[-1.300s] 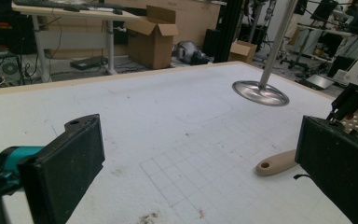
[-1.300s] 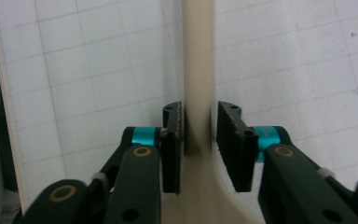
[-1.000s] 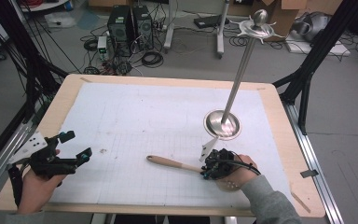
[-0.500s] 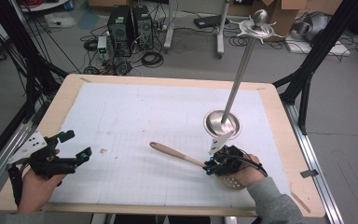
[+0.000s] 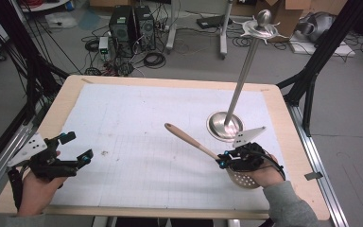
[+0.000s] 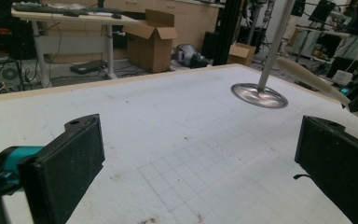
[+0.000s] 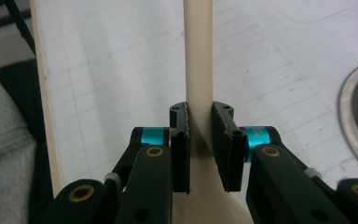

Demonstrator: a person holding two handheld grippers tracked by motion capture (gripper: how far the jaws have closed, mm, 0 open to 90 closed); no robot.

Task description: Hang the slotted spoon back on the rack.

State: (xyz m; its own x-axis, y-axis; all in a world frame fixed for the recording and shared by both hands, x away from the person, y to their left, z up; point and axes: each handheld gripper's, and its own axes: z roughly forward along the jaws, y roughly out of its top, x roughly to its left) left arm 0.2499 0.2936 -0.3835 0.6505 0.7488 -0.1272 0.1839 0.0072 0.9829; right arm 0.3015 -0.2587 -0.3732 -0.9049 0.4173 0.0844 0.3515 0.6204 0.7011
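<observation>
- High view: the right gripper (image 5: 223,160) pinches a wooden slotted spoon (image 5: 194,142) lifted above the table (image 5: 123,118), near the metal stand (image 5: 224,125).
- Left gripper view: the left gripper (image 6: 196,158) is spread wide, holding nothing.
- Right gripper view: the pads (image 7: 181,144) clamp the spoon's handle.

Black right gripper (image 7: 200,149): 2 teal collars, brass screws; grey sleeve (image 5: 290,208); grey plate.
</observation>
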